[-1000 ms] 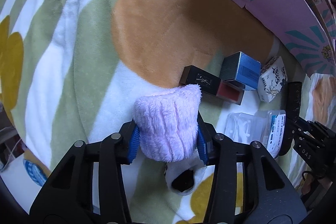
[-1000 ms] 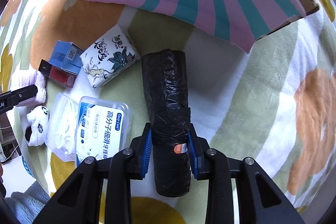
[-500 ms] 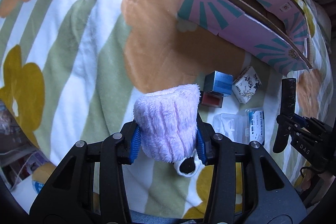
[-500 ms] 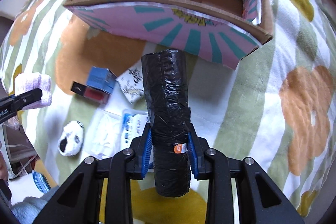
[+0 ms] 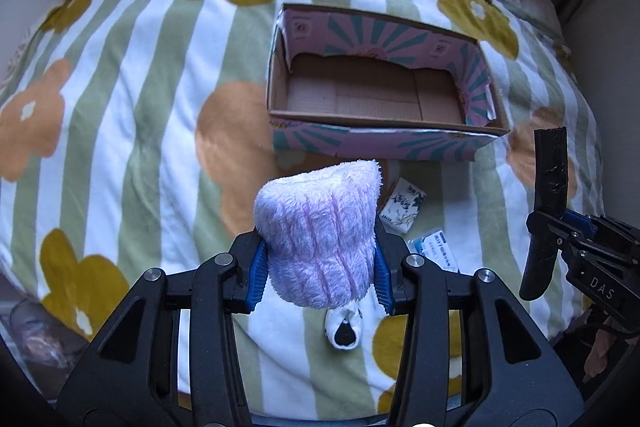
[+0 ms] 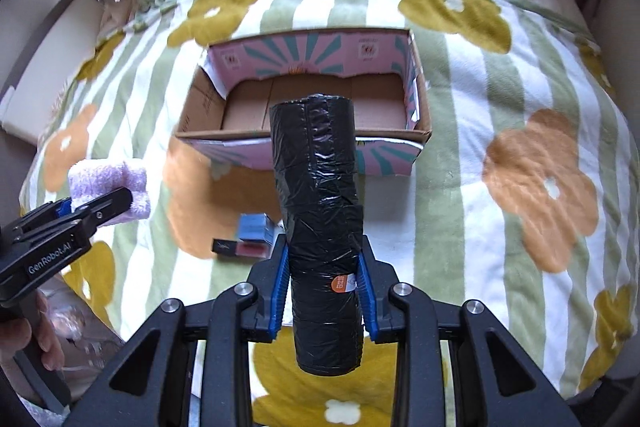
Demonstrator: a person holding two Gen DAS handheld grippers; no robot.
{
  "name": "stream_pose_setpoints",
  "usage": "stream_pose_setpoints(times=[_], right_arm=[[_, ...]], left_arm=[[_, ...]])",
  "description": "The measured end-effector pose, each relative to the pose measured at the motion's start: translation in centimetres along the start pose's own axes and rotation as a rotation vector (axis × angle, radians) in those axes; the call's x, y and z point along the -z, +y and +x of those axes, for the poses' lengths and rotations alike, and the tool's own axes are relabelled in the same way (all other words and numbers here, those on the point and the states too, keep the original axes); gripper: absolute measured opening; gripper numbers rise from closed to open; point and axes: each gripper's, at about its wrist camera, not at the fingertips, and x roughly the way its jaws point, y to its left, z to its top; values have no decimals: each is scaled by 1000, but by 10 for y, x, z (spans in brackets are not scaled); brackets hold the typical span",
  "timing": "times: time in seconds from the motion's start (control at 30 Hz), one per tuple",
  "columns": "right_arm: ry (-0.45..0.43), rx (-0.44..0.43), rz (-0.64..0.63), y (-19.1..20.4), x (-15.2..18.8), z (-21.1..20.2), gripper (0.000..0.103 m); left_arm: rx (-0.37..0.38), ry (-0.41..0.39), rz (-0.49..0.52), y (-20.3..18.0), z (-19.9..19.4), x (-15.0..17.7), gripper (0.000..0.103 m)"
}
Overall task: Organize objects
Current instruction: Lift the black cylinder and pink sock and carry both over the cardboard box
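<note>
My left gripper (image 5: pixel 318 261) is shut on a fluffy pink plush sock (image 5: pixel 318 227) and holds it high above the bed; it also shows in the right wrist view (image 6: pixel 108 183). My right gripper (image 6: pixel 322 291) is shut on a black roll of trash bags (image 6: pixel 320 219), also seen at the right of the left wrist view (image 5: pixel 550 207). An open pink and teal cardboard box (image 5: pixel 380 143) (image 6: pixel 304 157) stands empty on the flowered blanket, ahead of and below both grippers.
On the blanket lie a white patterned tissue pack (image 5: pixel 402 205), a clear plastic case with a blue label (image 5: pixel 434 251), a panda plush sock (image 5: pixel 344 329), a blue box (image 6: pixel 254 227) and a black and red box (image 6: pixel 240 247). Curtains stand behind the bed.
Both grippers have risen well above the blanket with their objects. The box interior has come into view and the items on the blanket look smaller.
</note>
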Motion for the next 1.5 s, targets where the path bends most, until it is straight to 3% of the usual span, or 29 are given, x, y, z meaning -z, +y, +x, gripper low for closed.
stream_pose_setpoints(times=[0.17, 0.5, 0.7, 0.9, 1.2, 1.5], right_arm=[[-58, 15, 22, 13, 3, -20, 28], [-119, 16, 7, 24, -6, -37, 28], [-143, 25, -28, 19, -32, -40, 28], [-160, 37, -106, 17, -78, -32, 28], [-93, 50, -311, 13, -152, 32, 28], [35, 23, -500, 18, -176, 129, 28]], left_arm=[[12, -69, 58, -11, -30, -12, 39], [26, -117, 79, -7, -50, -21, 39], [30, -128, 57, -1, -50, -41, 39], [30, -137, 30, 5, -42, -82, 39], [8, -66, -37, 16, 27, -155, 39], [-7, 65, -43, 14, 131, -184, 39]])
